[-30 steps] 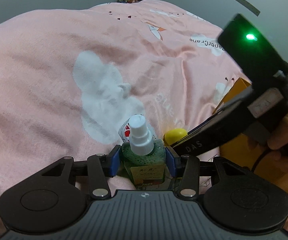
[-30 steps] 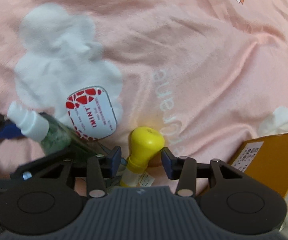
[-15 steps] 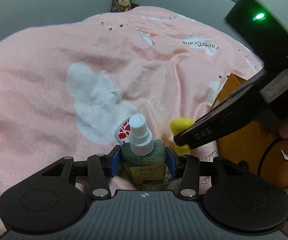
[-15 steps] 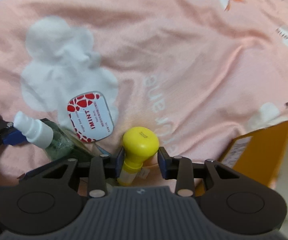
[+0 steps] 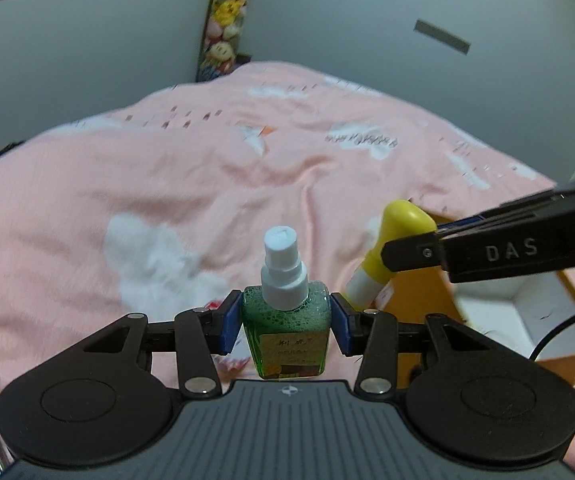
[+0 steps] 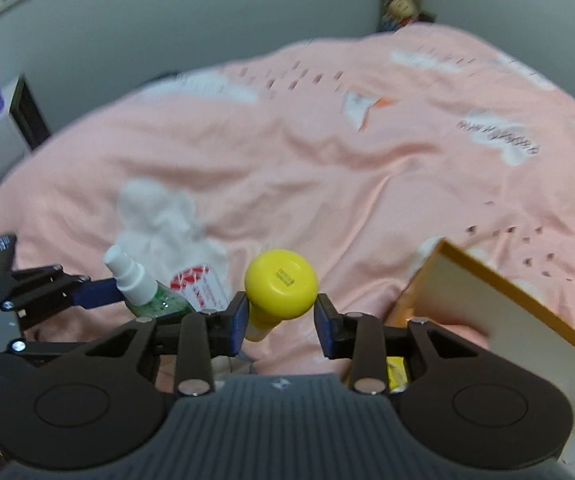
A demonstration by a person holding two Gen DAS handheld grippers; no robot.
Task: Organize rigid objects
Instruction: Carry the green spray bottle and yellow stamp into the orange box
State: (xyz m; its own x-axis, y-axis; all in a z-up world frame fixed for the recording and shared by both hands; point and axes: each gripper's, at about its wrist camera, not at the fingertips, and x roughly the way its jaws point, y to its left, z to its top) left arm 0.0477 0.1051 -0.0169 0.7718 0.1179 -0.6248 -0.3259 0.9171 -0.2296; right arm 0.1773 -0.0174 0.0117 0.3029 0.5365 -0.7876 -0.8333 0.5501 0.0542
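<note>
Since 1 second ago, the yellow bottle [image 6: 280, 285] has been clamped at its neck by the right gripper [image 6: 279, 326] and lifted off the pink blanket [image 6: 327, 168]. It is now held in the air beside the orange box [image 6: 527, 312]. The green spray bottle [image 5: 286, 320] is gripped as before between the pads of the left gripper [image 5: 286, 326] and has been raised too, while the red-and-white tin [image 6: 199, 286] is left on the blanket. Both bottles can probably be placed in the box next, and then 1 object remains.

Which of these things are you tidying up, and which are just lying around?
Being tidied:
- green spray bottle, held in the left gripper
- yellow-capped bottle, held in the right gripper
- orange box
- red-and-white mint tin, probably next

Just lying about:
- pink bedspread
- stuffed toys in the corner
</note>
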